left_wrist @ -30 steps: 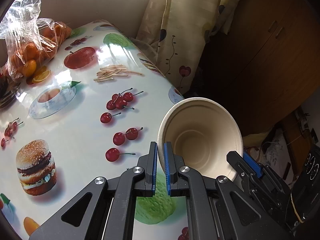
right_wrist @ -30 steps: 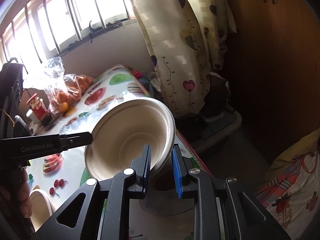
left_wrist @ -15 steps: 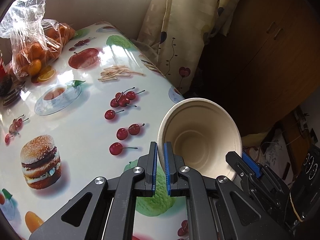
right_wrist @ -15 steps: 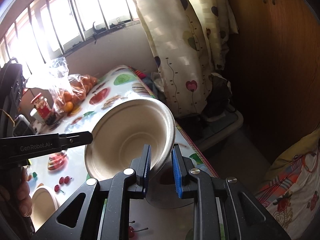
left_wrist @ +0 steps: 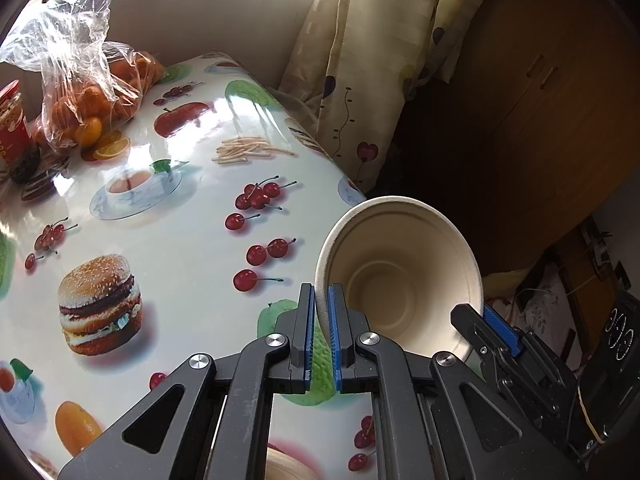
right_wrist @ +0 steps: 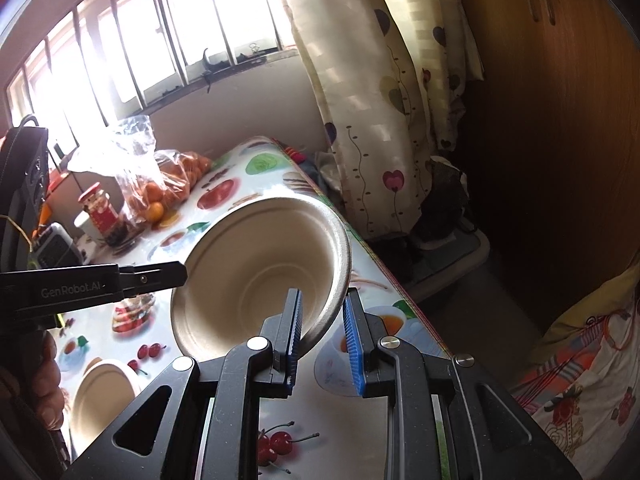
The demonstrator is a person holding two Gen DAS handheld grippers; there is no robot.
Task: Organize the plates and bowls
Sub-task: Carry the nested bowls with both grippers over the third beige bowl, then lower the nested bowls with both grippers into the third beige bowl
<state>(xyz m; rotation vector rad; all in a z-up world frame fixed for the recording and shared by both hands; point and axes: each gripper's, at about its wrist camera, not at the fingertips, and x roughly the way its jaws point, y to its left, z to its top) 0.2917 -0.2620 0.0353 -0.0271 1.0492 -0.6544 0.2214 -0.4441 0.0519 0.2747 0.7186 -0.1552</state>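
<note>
A beige paper bowl (left_wrist: 400, 272) is held tilted in the air over the table's right edge. My left gripper (left_wrist: 321, 320) is shut on its left rim. My right gripper (right_wrist: 322, 344) has its blue pads either side of the bowl's (right_wrist: 260, 272) opposite rim with a small gap showing; its fingers also show in the left wrist view (left_wrist: 496, 332). The left gripper's finger (right_wrist: 120, 276) shows at the bowl's far rim. A second beige bowl (right_wrist: 102, 396) sits on the table below, and its edge shows in the left wrist view (left_wrist: 288, 464).
The table (left_wrist: 180, 240) has a glossy fruit-and-burger print cloth. A plastic bag of oranges (left_wrist: 88, 100) and a red jar (left_wrist: 12, 128) stand at the far left by the window. A curtain (left_wrist: 352, 80) and a wooden wardrobe (left_wrist: 540, 100) lie to the right.
Both grippers and the bowl have drifted slightly toward me and up from the table. The right gripper's jaws have widened a little around the rim.
</note>
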